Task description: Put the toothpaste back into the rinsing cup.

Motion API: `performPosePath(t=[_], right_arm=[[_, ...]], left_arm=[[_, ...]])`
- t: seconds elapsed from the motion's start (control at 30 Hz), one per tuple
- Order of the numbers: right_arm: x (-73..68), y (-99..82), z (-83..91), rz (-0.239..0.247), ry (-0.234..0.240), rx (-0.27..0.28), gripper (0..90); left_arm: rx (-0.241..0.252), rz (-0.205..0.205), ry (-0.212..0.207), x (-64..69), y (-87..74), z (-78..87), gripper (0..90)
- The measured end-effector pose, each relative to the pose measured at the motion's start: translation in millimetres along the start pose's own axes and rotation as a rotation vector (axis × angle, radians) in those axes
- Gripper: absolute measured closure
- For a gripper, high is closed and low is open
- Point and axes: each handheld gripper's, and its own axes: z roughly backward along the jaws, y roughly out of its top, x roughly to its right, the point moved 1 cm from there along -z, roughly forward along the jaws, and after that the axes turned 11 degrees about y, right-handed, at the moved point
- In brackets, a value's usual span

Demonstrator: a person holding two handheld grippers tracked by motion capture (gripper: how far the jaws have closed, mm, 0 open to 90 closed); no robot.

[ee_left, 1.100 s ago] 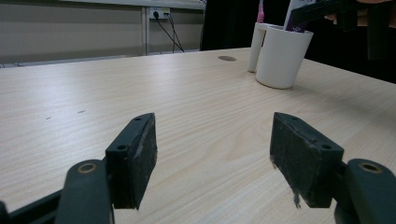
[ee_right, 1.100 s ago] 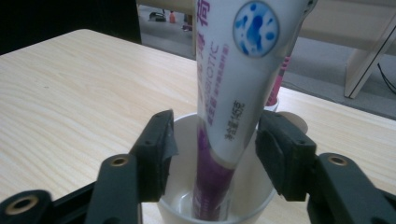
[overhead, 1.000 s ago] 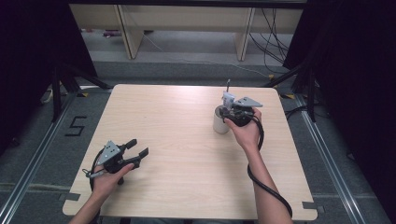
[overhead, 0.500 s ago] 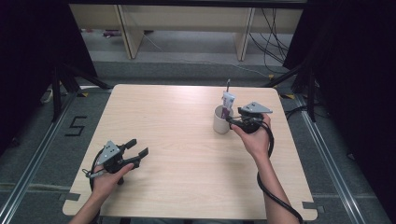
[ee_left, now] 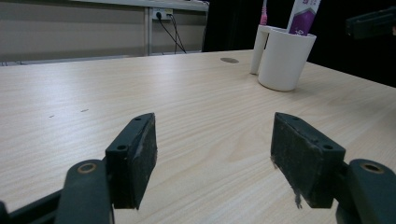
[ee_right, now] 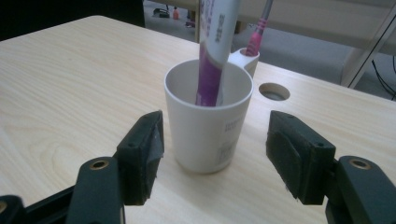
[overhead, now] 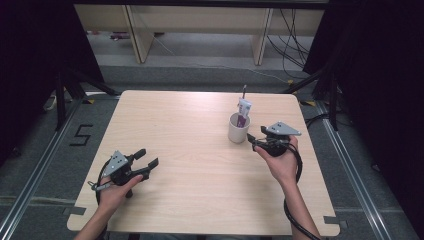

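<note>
My right gripper [ee_right: 215, 154] jaws just opened wide, empty, w/ the white cup [ee_right: 208, 126] right ahead. Any nudge could tip it (tall toothpaste tube [ee_right: 212, 51] makes it top-heavy). Left gripper [ee_left: 215, 158] jaws also open, idle at lower left of the high view.

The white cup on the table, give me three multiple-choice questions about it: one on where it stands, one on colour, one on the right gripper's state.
1. Where does the white cup stand?
A. Toward the table's far right
B. At the near left corner
C. On the floor

2. What colour marks the tube in the cup?
A. Green
B. Purple
C. Orange

3. How is the right gripper?
A. Shut on the cup
B. Shut on nothing
C. Open

Answers: 1 A, the high view shows it there. 2 B, purple band on white. 3 C, its pads stand clear of the cup's sides.
</note>
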Motion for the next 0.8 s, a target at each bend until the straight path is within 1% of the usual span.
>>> performPosePath(t=[0.03,0.07,0.1,0.13,0.17,0.2,0.23,0.27,0.3,0.33,0.37,0.4,0.43,0.47,0.5,0.53,0.57,0.63,0.67,0.7,0.77,0.8], right_arm=[[-1.3,-2.8,2.1,-0.012,0.009,-0.009,37.5],[-1.9,-5.7,4.4,-0.017,0.011,-0.014,37.4],[-2.2,-8.7,5.7,-0.014,0.008,-0.01,37.4],[-3.3,-11.8,6.9,-0.027,0.019,-0.012,37.4],[-4.9,-15.1,8.2,-0.046,0.021,-0.009,37.5],[-5.2,-18.4,9.1,-0.043,0.021,0.003,37.6],[-6.3,-21.5,10.4,-0.044,0.02,0.001,37.8],[-8.1,-25.5,11.0,-0.067,0.03,0.007,37.8],[-9.3,-27.8,11.8,-0.077,0.026,0.008,37.9],[-12.4,-30.7,12.2,-0.101,0.027,0.018,37.9],[-11.3,-32.7,14.2,-0.092,0.039,-0.002,37.9],[-12.1,-34.9,15.0,-0.091,0.042,-0.004,37.9],[-12.5,-37.2,15.1,-0.089,0.038,0.007,37.9],[-11.5,-39.1,17.3,-0.064,0.021,0.005,37.9],[-11.7,-40.5,18.5,-0.067,0.028,0.0,37.9],[-11.8,-42.4,20.1,-0.07,0.029,-0.009,37.9],[-11.9,-44.4,21.1,-0.067,0.026,-0.008,37.9],[-12.8,-48.6,21.9,-0.074,0.025,0.008,38.0],[-12.6,-50.4,23.0,-0.071,0.018,0.009,38.0],[-12.9,-52.1,24.6,-0.076,0.024,0.007,38.1],[-11.9,-56.1,25.5,-0.071,0.008,0.025,38.5],[-12.8,-57.1,26.8,-0.084,0.012,0.026,38.6]], left_arm=[[0.009,0.004,-0.006,-0.1,-0.3,-0.9,31.2],[-0.001,0.0,0.001,0.2,0.0,0.0,31.2],[-0.001,-0.001,0.001,0.4,0.0,0.0,31.2],[-0.001,0.0,0.001,0.6,-0.1,0.1,31.2],[-0.001,-0.001,0.001,0.6,-0.1,0.1,31.2],[-0.001,-0.001,0.001,0.6,-0.1,0.1,31.2],[0.0,0.002,0.002,0.6,-0.1,0.2,31.2],[0.001,0.003,0.001,0.6,-0.1,0.2,31.2],[0.005,0.006,-0.002,0.6,-0.2,-0.1,31.2],[0.012,0.006,-0.007,0.4,-0.5,-0.8,31.2],[0.001,0.004,0.001,0.6,-0.2,0.3,31.2],[-0.001,0.003,0.002,0.6,-0.1,0.4,31.2],[-0.001,0.003,0.002,0.7,-0.1,0.4,31.2],[-0.001,0.003,0.002,0.6,-0.1,0.4,31.2],[-0.001,0.0,0.003,0.5,-0.1,0.6,31.2],[0.003,0.001,0.0,0.5,-0.3,0.1,31.2],[-0.002,0.001,0.003,0.7,-0.1,0.5,31.2],[-0.005,-0.001,0.003,0.8,-0.1,0.2,31.2],[-0.006,-0.001,0.003,0.8,0.0,0.1,31.2],[-0.006,-0.003,0.003,0.8,0.0,0.1,31.2],[-0.006,-0.005,0.002,1.0,0.0,0.0,31.2],[-0.006,-0.005,0.002,1.0,0.0,0.0,31.3]])
